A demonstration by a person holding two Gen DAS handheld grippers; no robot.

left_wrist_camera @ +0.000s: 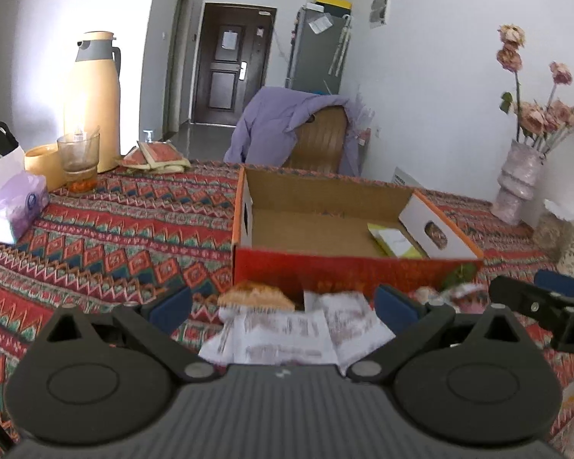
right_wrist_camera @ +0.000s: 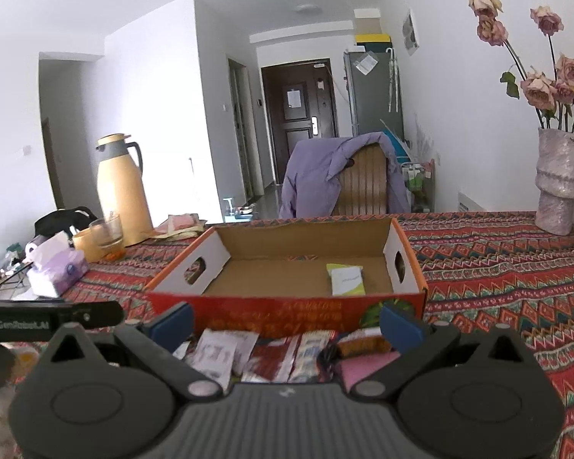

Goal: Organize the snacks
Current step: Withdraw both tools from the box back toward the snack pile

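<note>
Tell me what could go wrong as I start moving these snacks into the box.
The snack packets overlap in a loose heap, so the open right gripper may pinch several at once. The box has a tall near wall; a low carry could hit it. The left gripper works the same heap, with the other gripper close beside it, so they might collide.

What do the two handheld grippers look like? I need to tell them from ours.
Both match: the left gripper and right gripper have matt black bodies with a ribbed grey top, two round black hubs with silver pivot pins, and black fingers ending in blue pads. The left one's side, seen from the right camera, carries white lettering. No cables, hands or sleeves show.
</note>
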